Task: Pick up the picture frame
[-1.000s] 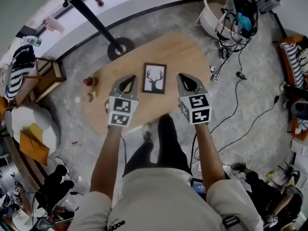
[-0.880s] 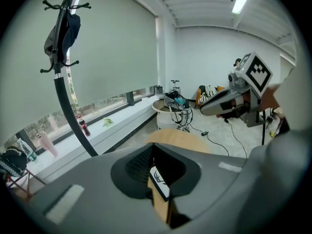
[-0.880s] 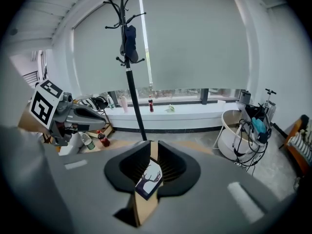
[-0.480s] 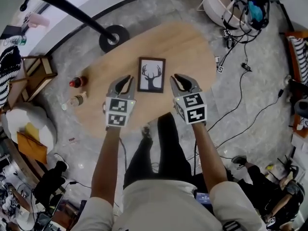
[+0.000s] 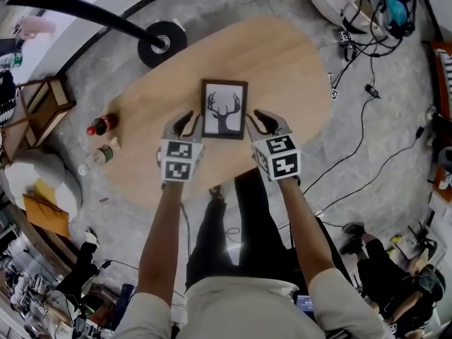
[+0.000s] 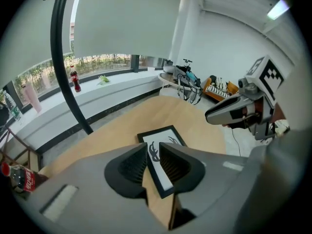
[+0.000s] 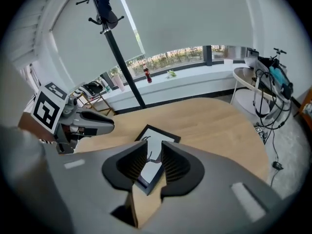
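Picture frame (image 5: 224, 109) with an antlered-deer print, lying flat near the middle of the oval wooden surface (image 5: 296, 55). The left hand-held gripper (image 5: 185, 121) and the right hand-held gripper (image 5: 263, 121) stand just beside its near-left and near-right corners. Both are released: their jaws have just been opening, and the frame shows through each gap, with the pads clear of it. A red-capped bottle (image 5: 101, 124) is at the surface's left end.

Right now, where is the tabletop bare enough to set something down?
Bare: far end of the table, between picture frame and coat-stand base, and its right side. Crowded: near middle, where left gripper and right gripper flank the frame, jaws just opening, nothing between them.
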Tool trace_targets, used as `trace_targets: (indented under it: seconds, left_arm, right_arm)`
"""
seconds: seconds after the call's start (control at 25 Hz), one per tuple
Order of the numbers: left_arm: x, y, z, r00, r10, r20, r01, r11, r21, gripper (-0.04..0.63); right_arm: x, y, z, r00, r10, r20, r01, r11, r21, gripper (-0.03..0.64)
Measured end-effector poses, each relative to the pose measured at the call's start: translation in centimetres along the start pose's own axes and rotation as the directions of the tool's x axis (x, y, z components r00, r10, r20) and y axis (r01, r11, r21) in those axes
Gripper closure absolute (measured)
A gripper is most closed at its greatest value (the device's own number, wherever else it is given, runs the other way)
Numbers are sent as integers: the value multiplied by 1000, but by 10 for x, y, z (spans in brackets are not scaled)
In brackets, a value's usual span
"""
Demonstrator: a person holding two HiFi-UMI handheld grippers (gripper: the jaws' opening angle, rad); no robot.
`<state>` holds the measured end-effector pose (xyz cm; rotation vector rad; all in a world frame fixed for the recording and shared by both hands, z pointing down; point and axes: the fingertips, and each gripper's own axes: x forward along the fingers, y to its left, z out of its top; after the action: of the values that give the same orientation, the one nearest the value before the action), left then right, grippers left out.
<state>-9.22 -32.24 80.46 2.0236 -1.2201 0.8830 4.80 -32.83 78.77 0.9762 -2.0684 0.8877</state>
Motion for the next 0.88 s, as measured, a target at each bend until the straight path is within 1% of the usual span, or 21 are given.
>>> trace_targets:
  seconds: [0.12, 0.28, 0.36, 0.44, 0.56, 0.64, 0.72, 0.88]
  left_arm:
    - [24, 5, -17, 999, 2, -42, -2, 1000, -15, 498]
    - [52, 10, -30, 998, -5, -68, 2, 999, -52, 480]
    - [64, 11, -38, 995, 0, -101, -4, 999, -44, 473]
    - [74, 11, -46, 991, 0, -136, -5, 999, -34, 456]
    - [84, 9, -52, 989, -21, -149, 10, 997, -73, 433]
    - [90, 10, -55, 988, -22, -150, 10, 996, -85, 433]
    - [95, 12, -60, 987, -11, -161, -2, 997, -82, 433]
    - [101, 15, -70, 983, 6, -182, -22, 996, -86, 433]
  right_arm:
    - [21, -10, -20, 999, 5, -37, -3, 999, 45, 517]
    - [46, -20, -40, 997, 18, -73, -6, 988, 153, 485]
    - [57, -23, -48, 996, 21, -89, -5, 983, 182, 468]
    - [67, -24, -56, 994, 32, -105, -11, 981, 193, 456]
    - [79, -27, -68, 991, 47, -128, -20, 979, 201, 453]
    - [86, -30, -74, 989, 52, -135, -22, 976, 218, 453]
    - [92, -31, -78, 988, 59, -141, -25, 972, 232, 453]
    - [102, -27, -85, 985, 59, -162, -23, 977, 213, 457]
